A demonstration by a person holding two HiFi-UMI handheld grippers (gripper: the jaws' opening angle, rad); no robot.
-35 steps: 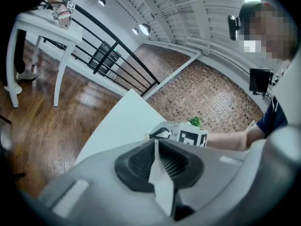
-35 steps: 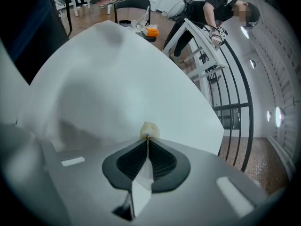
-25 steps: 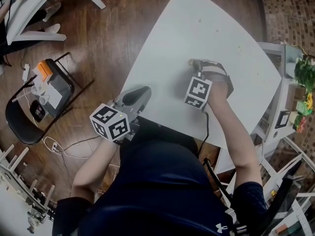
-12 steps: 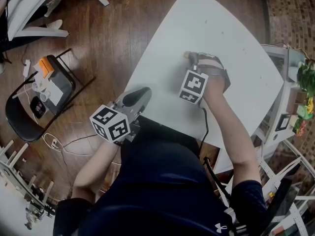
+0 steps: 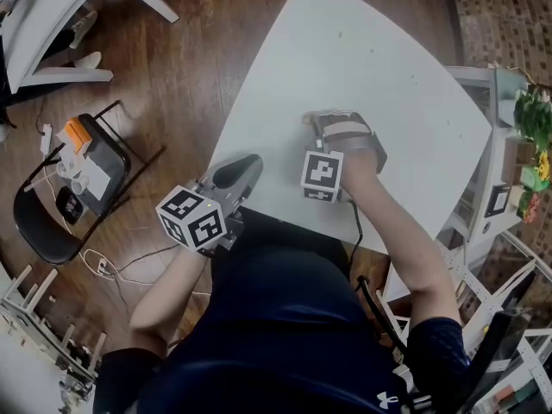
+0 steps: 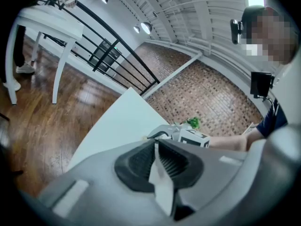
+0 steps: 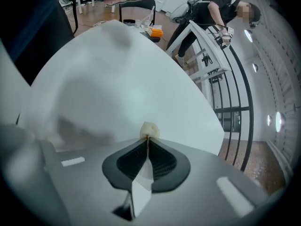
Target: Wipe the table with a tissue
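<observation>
Tissue (image 7: 149, 130) is pinched in the right tongs (image 7: 148, 138), which are closed on it: a small crumpled wad pokes out past their tips and a flat strip of it runs back between the ribbed pads. The wad appears to rest on the white surface (image 5: 371, 67), toward its near-left part. Nearest of all in the head view is the person's dark shirt (image 5: 285, 317), with both forearms reaching forward from it. Just beyond the shirt, the left tongs (image 5: 250, 159) hang over the near-left edge of the surface. They are closed too, tips meeting, with a white scrap (image 6: 160, 182) that looks like tissue caught between the pads. A little farther and to the right are the right tongs, lying low on the surface with their marker cube (image 5: 322, 176) facing up. Beyond them the surface runs on white to its far corner. To the left, on the brown wooden floor (image 5: 190, 59), a black chair (image 5: 39, 222) carries a grey box (image 5: 99, 149) with an orange part on top, and cables trail beside it. Farther left stands a second white table (image 5: 52, 15). At the far right a white shelf (image 5: 483, 158) holds a green plant (image 5: 535, 119). In the right gripper view, a person (image 7: 211, 8) bends over well beyond the surface, beside a black railing (image 7: 235, 93).
</observation>
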